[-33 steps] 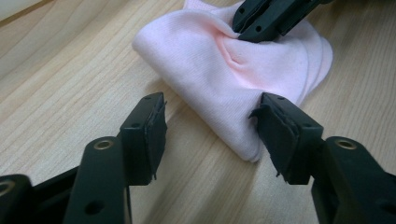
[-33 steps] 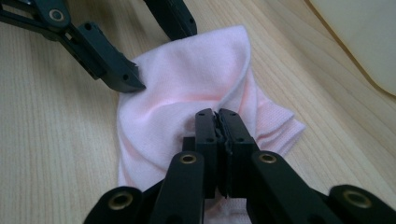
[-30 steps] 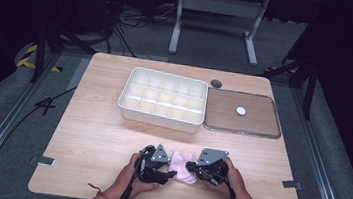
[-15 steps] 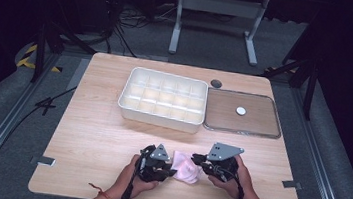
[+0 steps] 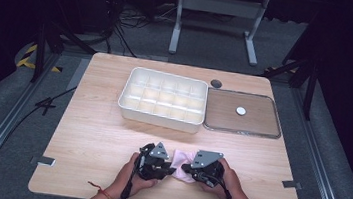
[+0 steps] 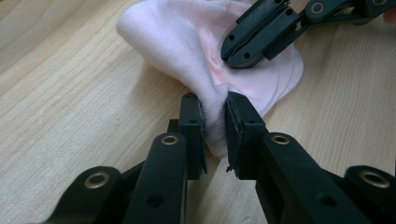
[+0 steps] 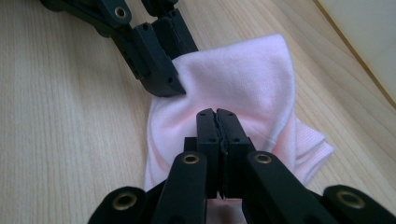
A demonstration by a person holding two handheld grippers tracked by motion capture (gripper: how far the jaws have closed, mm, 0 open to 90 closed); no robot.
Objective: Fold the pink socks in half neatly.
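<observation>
The sock (image 6: 196, 42) is soft pink ribbed knit cloth; the table (image 5: 95, 135) is matt, pale wood-grain.

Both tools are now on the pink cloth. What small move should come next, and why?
Probably lift both tools slightly together. The left tool pinches a fold of the pink cloth, its jaws having just closed, and the right tool is shut on it too, while it lies on the table.

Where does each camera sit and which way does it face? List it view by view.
High view: above the person's side, facing down on the wooden table; both hands visible.
Left gripper view: along the left gripper, pinching the pale pink cloth sock.
Right gripper view: along the right gripper, shut on it.
All share the sock.
</observation>
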